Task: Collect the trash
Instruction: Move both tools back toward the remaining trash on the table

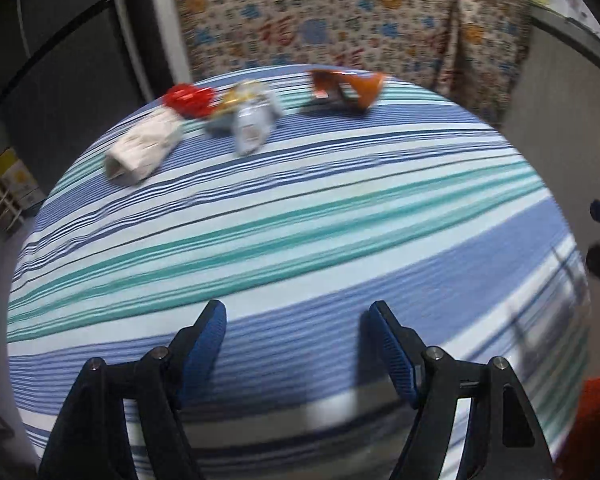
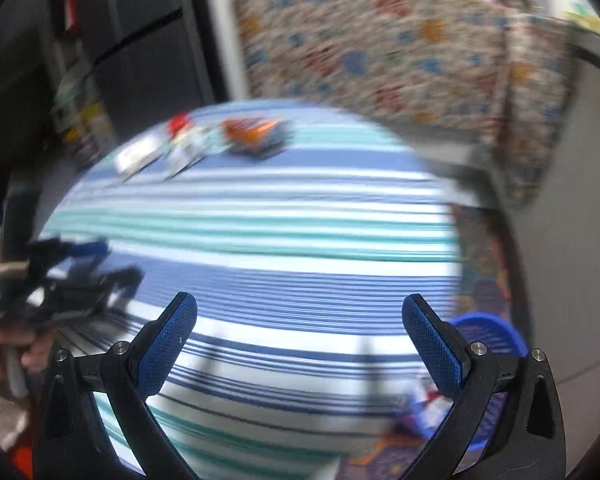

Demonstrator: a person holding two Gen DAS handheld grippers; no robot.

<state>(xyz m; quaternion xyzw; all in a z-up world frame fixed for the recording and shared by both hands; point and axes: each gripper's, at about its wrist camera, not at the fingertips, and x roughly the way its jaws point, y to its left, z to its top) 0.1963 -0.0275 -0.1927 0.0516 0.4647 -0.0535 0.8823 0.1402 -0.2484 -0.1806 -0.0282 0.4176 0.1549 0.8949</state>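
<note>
Nearest in each view are the tools themselves. Left tool (image 1: 294,320) hangs w/ its jaws apart and nothing between the blue pads, only striped cloth under it. Right tool (image 2: 300,312) is spread as wide as it goes, also empty. In the right wrist view the left tool shows again at the left edge, held by a hand (image 2: 4,348).

Down right of the right tool, off the counter edge, sits a blue basket (image 2: 496,332) on the floor w/ what looks like a wrapper or two inside; blur makes that hard to confirm.

Mid-range: bare striped cloth on the counter (image 1: 300,240), no trash on it.

Far side: all the trash lies in a row near the back edge. White crumpled paper (image 1: 140,152) on the left, a red wrapper (image 1: 188,98) touching its far end, a silver-and-gold wrapper (image 1: 252,120) just beside, and an orange snack bag (image 1: 346,88) apart to the right.

Risks, as I judge them:
- Both views are smeared, so a fast reach could land off target and shove a piece instead of pinching it.
- Trash sits close to the back edge; a push away sends it off the counter, behind it.
- Paper, red and silver wrappers overlap or touch, so closing on one may drag a neighbour along and drop it en route.
- Foil wrappers are thin and slick, so pads may slip or snag the cloth instead.
- Basket is low and off to one side, so an early release could miss it.
</note>
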